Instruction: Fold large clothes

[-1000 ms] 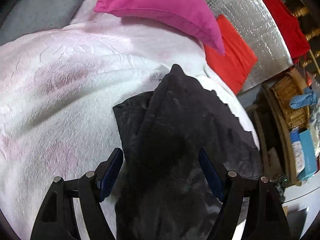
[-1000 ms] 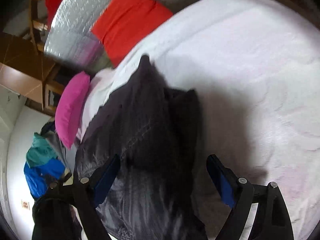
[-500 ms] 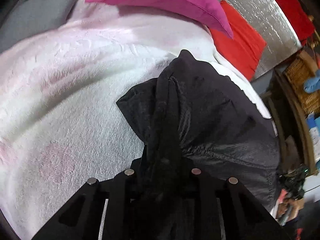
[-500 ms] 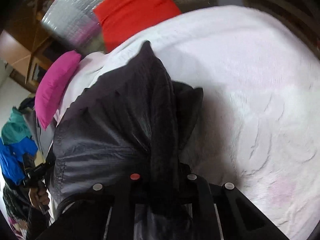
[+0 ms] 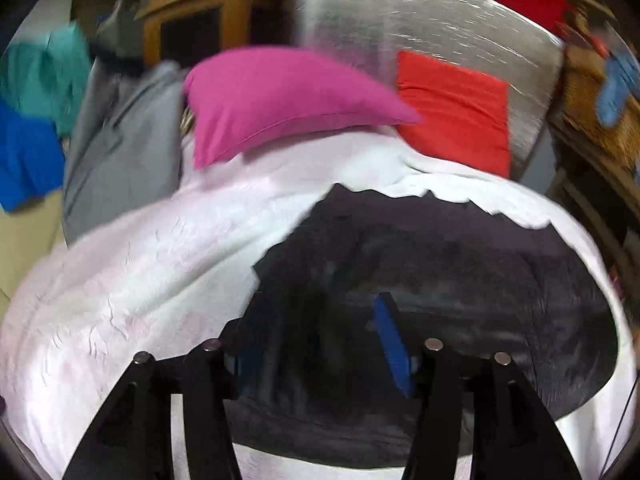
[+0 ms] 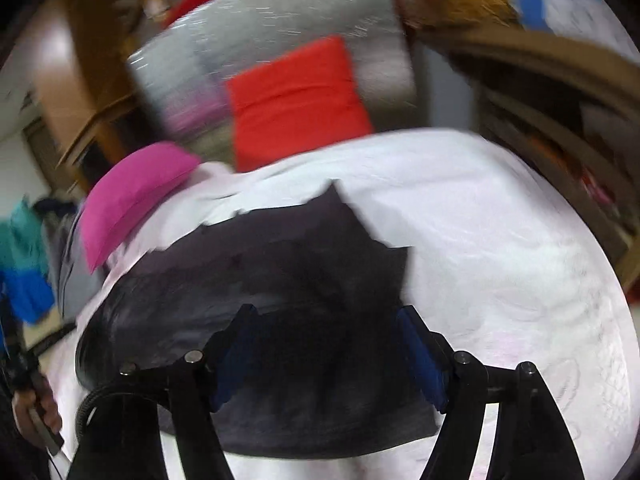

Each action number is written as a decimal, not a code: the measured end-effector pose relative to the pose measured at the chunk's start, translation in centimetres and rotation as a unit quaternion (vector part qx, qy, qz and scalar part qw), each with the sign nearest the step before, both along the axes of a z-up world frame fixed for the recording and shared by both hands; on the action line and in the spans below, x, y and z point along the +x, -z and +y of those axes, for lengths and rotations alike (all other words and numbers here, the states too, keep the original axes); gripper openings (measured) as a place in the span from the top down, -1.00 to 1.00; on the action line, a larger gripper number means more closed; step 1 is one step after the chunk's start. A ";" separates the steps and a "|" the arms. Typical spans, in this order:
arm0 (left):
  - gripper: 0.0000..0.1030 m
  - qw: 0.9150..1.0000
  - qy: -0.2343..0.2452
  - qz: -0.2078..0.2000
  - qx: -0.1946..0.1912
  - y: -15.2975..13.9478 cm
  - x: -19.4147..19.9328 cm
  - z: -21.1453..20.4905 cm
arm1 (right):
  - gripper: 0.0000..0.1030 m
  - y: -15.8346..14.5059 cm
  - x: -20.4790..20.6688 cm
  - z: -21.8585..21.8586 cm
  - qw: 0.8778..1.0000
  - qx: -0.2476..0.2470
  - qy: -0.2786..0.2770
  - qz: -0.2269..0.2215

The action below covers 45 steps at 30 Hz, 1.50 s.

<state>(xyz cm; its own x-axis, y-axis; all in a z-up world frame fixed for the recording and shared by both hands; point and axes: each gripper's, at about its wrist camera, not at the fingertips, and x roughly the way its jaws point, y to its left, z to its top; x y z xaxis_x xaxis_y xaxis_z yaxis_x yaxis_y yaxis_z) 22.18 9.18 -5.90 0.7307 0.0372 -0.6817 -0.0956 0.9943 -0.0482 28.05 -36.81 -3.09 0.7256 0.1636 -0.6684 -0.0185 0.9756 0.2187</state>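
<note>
A large black garment (image 5: 460,280) lies spread on the white bedcover (image 5: 140,280), folded into a wide flat shape with a jagged far edge. My left gripper (image 5: 316,344) hovers over its near left part. Its jaws are opening, and the blue pads (image 5: 390,344) stand apart without pressing on cloth. The right wrist view shows the same garment (image 6: 280,280) on the bedcover (image 6: 500,240). My right gripper (image 6: 326,356) hangs over its near right part, jaws opening wide, with the cloth below and not pinched. Both views are blurred.
A pink pillow (image 5: 280,96) and a red pillow (image 5: 452,108) lean on the silver headboard (image 5: 400,20) at the far end. Grey clothing (image 5: 120,152) and blue and teal clothes (image 5: 36,120) lie to the left. A wicker basket (image 5: 592,120) stands at the right. A hand (image 6: 36,404) shows at the lower left.
Half a second ago both grippers were shut on a bunched ridge of the black garment. Both have let go, lifted and drawn back, and the garment now lies flatter and wider.
</note>
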 end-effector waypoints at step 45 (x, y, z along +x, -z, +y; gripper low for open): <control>-0.74 0.956 0.062 0.175 -0.226 6.7 10.0 10.9 | -0.91 8.1 10.3 -10.5 0.958 0.230 -0.020 0.170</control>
<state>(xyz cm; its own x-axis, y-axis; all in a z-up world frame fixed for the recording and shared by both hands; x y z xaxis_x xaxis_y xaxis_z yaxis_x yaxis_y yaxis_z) 32.20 20.09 -12.62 0.4349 -0.3910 -0.8112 -0.0664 0.8845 -0.4619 38.36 -47.28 -11.23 0.4649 0.5216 -0.7155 0.0944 0.7743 0.6258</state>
